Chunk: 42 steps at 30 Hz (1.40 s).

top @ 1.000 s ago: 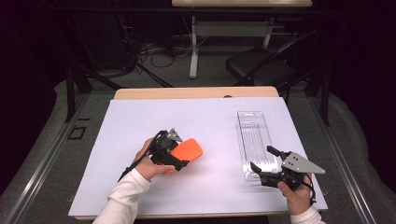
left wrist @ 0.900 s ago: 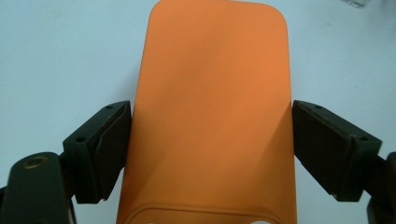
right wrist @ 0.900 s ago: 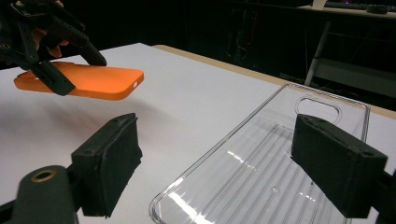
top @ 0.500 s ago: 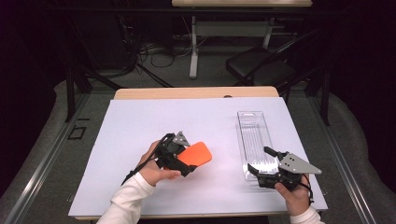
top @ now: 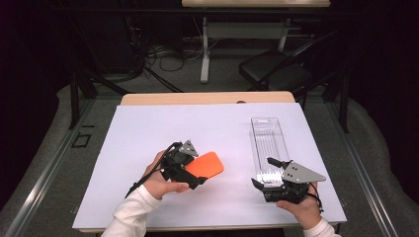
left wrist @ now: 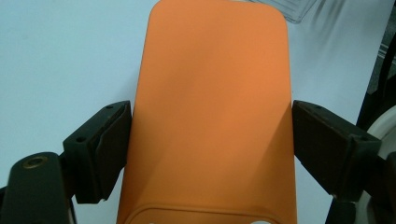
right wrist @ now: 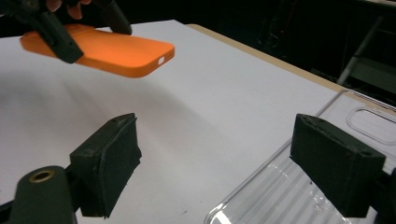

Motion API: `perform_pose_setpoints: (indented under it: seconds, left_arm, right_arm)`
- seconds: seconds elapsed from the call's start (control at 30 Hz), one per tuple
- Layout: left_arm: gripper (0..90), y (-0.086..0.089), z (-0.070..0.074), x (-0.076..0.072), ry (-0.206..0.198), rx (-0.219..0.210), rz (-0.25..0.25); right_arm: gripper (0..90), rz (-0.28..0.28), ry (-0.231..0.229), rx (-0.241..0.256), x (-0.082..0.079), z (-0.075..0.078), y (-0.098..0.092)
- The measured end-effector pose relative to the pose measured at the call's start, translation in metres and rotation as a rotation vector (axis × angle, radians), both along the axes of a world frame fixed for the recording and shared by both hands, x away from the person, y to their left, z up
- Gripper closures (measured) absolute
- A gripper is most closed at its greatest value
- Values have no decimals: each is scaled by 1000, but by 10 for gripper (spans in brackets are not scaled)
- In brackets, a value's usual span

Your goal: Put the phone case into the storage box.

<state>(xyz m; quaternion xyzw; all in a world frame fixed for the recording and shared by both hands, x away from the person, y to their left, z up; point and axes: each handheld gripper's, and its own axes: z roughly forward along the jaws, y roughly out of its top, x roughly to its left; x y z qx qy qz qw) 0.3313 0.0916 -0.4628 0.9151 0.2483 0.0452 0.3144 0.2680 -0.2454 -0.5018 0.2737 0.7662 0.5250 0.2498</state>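
An orange phone case (top: 206, 166) hangs flat a little above the white table sheet (top: 148, 133), left of centre. My left gripper (top: 193, 171) is shut on it, with the jaws pressing its two long sides. In the left gripper view the case (left wrist: 215, 107) runs up between both pads (left wrist: 109, 144). A clear plastic tray (top: 269, 140) lies lengthwise on the right of the sheet. My right gripper (top: 263, 172) is open at the tray's near end. In the right gripper view the jaws straddle the tray's corner (right wrist: 280, 191) with nothing held, and the case (right wrist: 107, 51) floats at upper left.
The sheet covers a wooden table whose far edge (top: 207, 98) shows as a tan strip. Beyond it stand a dark chair (top: 276, 74), desk legs and cables on the floor. Bare sheet lies between the two grippers and across the far left.
My left gripper has carried the orange case a little to the right and toward the near edge. My right gripper has shifted slightly left at the tray's near end.
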Motion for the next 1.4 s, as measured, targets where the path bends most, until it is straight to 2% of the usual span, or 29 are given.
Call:
perform_pose_setpoints:
  seconds: [0.07,0.2,0.27,0.4,0.5,0.63,0.73,0.9,1.1,1.2,1.3,1.4]
  left_arm:
    - [155,1,1,-1,1,-2,2]
    - [155,2,2,-1,5,1,0]
    - [155,1,2,-1,10,0,2]
    - [155,-3,3,-1,22,14,-13]
    - [155,-7,5,-1,23,23,-22]
    - [155,-14,10,0,21,26,-36]
    - [155,-20,13,2,19,29,-48]
    - [155,-29,18,5,20,34,-59]
    - [155,-41,22,6,24,48,-82]
    - [155,-46,21,6,24,59,-89]
    - [155,-47,21,5,21,42,-82]
    - [155,-45,20,4,19,38,-84]
  right_arm:
    - [151,36,-4,-29,1,1,2]
    - [153,46,-35,-105,1,3,7]
    - [156,62,-38,-136,2,3,11]
    - [161,87,-74,-192,4,5,17]
    - [165,111,-114,-244,4,7,22]
    - [172,138,-147,-287,4,11,29]
    - [181,149,-199,-315,3,13,34]
    - [186,162,-288,-425,1,16,43]
    - [205,182,-335,-498,-1,15,54]
    - [209,181,-380,-555,-2,15,59]
    - [214,196,-422,-615,-3,15,64]
    - [228,211,-430,-652,-4,11,69]
